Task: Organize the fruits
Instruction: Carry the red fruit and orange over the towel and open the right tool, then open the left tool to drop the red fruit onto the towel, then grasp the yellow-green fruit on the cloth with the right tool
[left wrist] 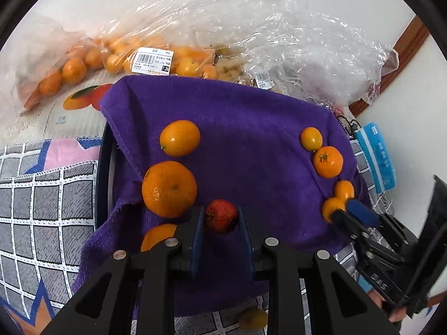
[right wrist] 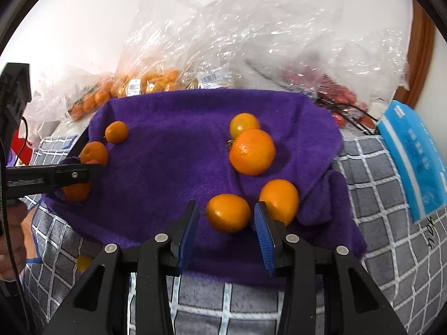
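Purple towel [left wrist: 251,145] is basically the sorting zone here, draped over what looks like a dark tray on a grey checked cloth [left wrist: 42,209], so I'll place everything off that.

The left gripper [left wrist: 220,223] has its fingers closed down tight on a small red fruit [left wrist: 221,215], low over the towel's near edge. The right gripper [right wrist: 226,223] has its fingers partly spread around a small orange citrus [right wrist: 228,212] at the towel's near right side. There's a visible gap on both sides, so the pads aren't pressing on it and I wouldn't call it held.

Progress-wise, I'd say it's midway at best. There's a rough group on each side of the towel. Toward its left edge sit a big orange [left wrist: 169,188] and a smaller oval one [left wrist: 179,138], with another half hidden behind the left gripper. Along its right edge sits a string of small citrus [left wrist: 327,161]. That looks like sorting by size, though I can't tell the actual scheme.

What's left is plenty. Behind the towel's far edge, plastic bags [left wrist: 134,55] hold loads more orange fruit, and a bag of red fruit [right wrist: 343,97] sits off the far right corner. One small fruit [left wrist: 252,318] lies off the towel on the checked cloth, just past the near edge.
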Demonstrator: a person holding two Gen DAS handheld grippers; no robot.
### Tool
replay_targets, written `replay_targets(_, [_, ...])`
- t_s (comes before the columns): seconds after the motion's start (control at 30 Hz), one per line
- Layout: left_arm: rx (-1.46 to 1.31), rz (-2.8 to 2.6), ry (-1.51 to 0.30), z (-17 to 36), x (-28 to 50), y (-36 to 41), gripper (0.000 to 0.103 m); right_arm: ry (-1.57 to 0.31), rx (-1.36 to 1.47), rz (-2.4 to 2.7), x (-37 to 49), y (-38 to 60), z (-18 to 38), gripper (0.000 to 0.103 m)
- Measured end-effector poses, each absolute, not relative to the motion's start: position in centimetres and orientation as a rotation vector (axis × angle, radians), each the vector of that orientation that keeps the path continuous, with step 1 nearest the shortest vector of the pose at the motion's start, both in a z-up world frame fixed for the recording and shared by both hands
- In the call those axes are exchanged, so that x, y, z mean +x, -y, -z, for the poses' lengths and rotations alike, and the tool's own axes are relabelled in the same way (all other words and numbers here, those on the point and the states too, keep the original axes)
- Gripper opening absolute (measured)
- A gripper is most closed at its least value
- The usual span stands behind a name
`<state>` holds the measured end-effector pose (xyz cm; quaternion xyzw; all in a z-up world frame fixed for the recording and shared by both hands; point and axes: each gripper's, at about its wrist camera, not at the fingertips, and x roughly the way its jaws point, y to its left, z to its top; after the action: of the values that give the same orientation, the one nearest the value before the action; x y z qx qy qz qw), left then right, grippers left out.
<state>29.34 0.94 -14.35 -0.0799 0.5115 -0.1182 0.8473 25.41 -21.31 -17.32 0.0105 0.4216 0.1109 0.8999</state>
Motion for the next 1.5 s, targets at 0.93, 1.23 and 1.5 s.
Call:
replay_targets(0.93, [-0.194,0.180,-0.996,10.6,23.0,-6.0,0.045,-0.906,0.020,-0.415,17.4,14.0,16.7,0.046])
replay_targets(1.23, [-0.207,0.135,-1.008,11.8,19.8,-9.4,0.046,-0.964,-0.036,-0.385,16.8,11.8,19.4,0.031])
replay_targets(1.5, [-0.202,0.134,-1.017,12.5,17.7,-9.4,0.046,-0.915,-0.006,-0.347,15.6,13.5,17.3,0.027])
